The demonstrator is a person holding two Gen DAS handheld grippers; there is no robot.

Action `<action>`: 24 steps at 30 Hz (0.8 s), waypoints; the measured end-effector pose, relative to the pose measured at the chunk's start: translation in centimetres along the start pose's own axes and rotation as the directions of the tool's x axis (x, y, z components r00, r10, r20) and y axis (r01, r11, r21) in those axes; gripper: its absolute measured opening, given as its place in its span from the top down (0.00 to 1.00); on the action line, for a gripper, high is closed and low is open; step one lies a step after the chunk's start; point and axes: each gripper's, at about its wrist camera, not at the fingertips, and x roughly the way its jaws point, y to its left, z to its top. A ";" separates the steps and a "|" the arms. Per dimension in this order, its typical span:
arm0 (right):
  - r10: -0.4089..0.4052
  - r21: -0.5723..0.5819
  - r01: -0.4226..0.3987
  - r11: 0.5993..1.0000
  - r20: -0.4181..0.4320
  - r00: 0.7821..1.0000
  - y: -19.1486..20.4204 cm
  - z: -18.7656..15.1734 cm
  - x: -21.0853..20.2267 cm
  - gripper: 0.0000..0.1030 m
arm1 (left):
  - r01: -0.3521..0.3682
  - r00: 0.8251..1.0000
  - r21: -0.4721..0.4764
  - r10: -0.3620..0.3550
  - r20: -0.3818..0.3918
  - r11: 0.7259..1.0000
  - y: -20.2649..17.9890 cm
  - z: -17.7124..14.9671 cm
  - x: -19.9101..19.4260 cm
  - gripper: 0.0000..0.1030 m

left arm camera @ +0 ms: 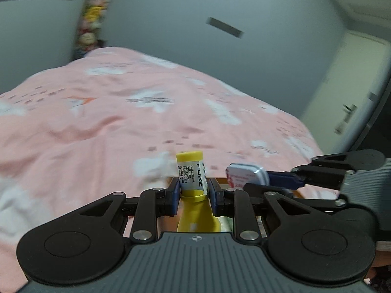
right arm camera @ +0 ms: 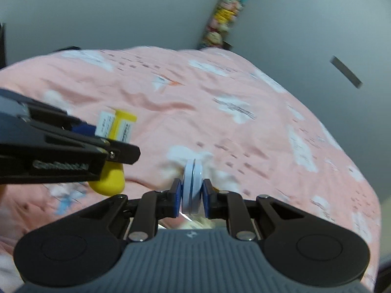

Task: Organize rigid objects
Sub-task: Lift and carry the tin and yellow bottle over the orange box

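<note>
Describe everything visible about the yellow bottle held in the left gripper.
The yellow bottle looks like glossy plastic, with a flat cylindrical cap, a white label printed "COLLOIDAL SULFUR ANTI-ACNE", and a body that widens below the label. The left gripper is shut on it, its blue pads pressing the labelled part from both sides. It stands roughly upright in the left wrist view, held in the air above the pink bed cover. Nothing else touches it.
</note>
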 end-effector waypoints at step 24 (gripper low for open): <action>0.062 0.232 0.032 0.972 -0.388 0.920 -9.1 -11.9 6.5 0.84 | 0.191 0.875 0.086 -0.130 -0.466 0.978 -7.5 -5.1 14.2 0.74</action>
